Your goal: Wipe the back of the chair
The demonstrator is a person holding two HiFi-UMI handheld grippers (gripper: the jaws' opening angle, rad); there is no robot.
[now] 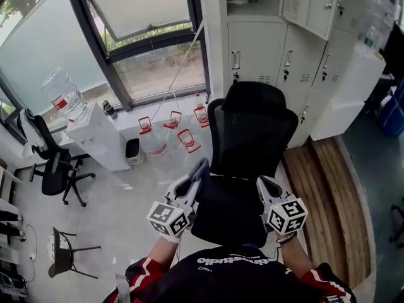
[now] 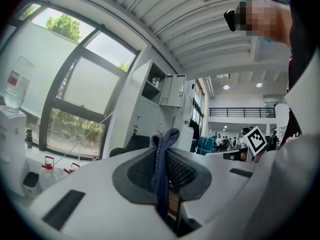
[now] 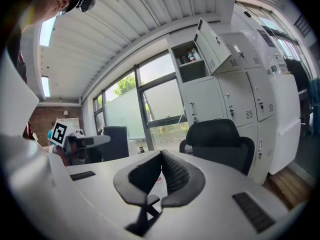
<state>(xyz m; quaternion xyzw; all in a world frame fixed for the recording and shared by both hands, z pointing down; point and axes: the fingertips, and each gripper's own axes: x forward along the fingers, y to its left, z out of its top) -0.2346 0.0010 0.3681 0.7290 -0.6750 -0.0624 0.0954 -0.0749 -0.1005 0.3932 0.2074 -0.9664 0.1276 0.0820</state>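
A black office chair (image 1: 251,137) stands straight ahead of me, its mesh back and headrest facing the lockers; its headrest and back also show in the right gripper view (image 3: 217,143). My left gripper (image 1: 194,180) is shut on a blue-grey cloth (image 1: 201,170), close to the chair's left side at seat height. In the left gripper view the cloth (image 2: 162,164) hangs pinched between the jaws. My right gripper (image 1: 264,187) is shut with nothing in it, near the seat's right side.
White lockers (image 1: 297,36) stand behind the chair, one door open. A window (image 1: 142,49) is at the left, with a water dispenser (image 1: 95,134) and water jugs (image 1: 170,134) below. A second black chair (image 1: 53,166) is far left. A raised wooden platform (image 1: 334,194) runs at the right.
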